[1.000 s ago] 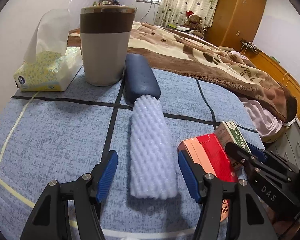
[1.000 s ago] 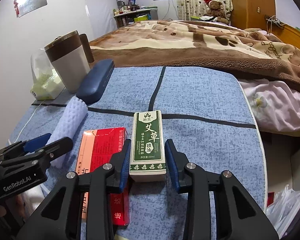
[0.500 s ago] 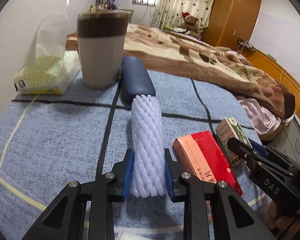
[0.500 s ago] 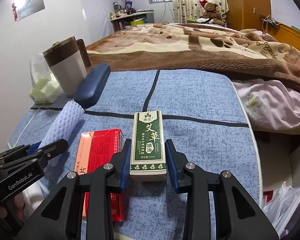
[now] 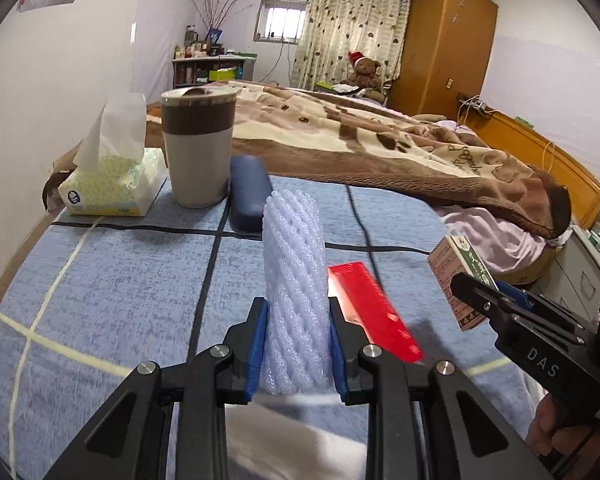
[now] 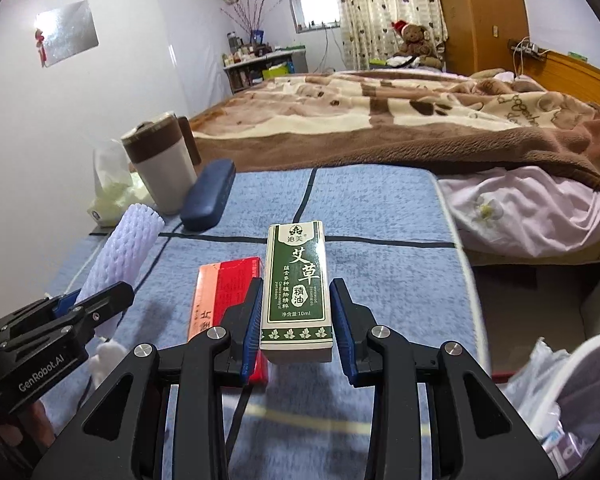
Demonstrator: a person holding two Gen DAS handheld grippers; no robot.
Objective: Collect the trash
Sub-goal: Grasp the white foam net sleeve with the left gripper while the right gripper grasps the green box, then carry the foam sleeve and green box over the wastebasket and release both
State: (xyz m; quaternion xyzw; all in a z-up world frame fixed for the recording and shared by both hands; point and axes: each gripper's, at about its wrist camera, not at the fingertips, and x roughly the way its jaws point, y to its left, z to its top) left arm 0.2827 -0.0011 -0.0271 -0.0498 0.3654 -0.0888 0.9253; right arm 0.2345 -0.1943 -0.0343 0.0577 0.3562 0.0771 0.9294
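Note:
My left gripper [image 5: 296, 344] is shut on a white foam net sleeve [image 5: 294, 288] and holds it lifted above the blue bed cover; the sleeve also shows in the right wrist view [image 6: 120, 264]. My right gripper [image 6: 296, 320] is shut on a small green and white box [image 6: 296, 284] and holds it above the cover; the box also shows at the right of the left wrist view [image 5: 462, 276]. A red and orange flat box [image 6: 224, 292] lies on the cover between the grippers, also visible in the left wrist view [image 5: 368, 304]. A white crumpled tissue [image 6: 106, 354] lies near the left gripper.
A brown and grey cup [image 5: 198, 144], a tissue pack [image 5: 112, 180] and a dark blue case [image 5: 248, 188] stand at the far left of the cover. A brown blanket [image 5: 380, 140] lies beyond. A white bin lined with a plastic bag [image 6: 560, 396] stands at the lower right.
My left gripper closed on the foam sleeve and lifted it off the cover. My right gripper raised the green box higher. The red box stayed on the cover.

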